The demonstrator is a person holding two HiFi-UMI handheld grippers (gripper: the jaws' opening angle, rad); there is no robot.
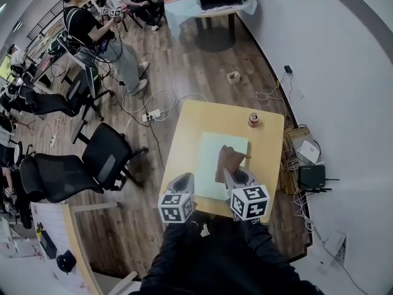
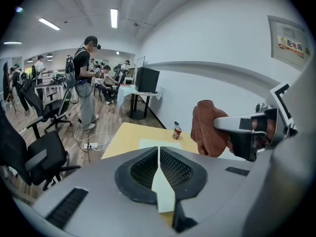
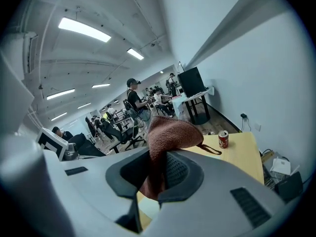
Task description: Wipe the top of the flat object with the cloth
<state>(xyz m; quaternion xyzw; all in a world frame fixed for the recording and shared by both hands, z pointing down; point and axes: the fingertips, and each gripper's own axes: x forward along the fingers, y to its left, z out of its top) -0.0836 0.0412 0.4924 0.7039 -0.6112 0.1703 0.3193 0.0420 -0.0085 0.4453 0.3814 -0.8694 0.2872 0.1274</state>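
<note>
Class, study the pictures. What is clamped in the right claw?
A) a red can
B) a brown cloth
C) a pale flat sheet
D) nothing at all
B: the right gripper view shows the brown cloth pinched between the jaws of the right claw, while the can stands apart on the table.

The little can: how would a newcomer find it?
Find the yellow table beside the white wall. At its far edge, beyond the pale green sheet, stands the can. It is the only small, red, upright thing there.
</note>
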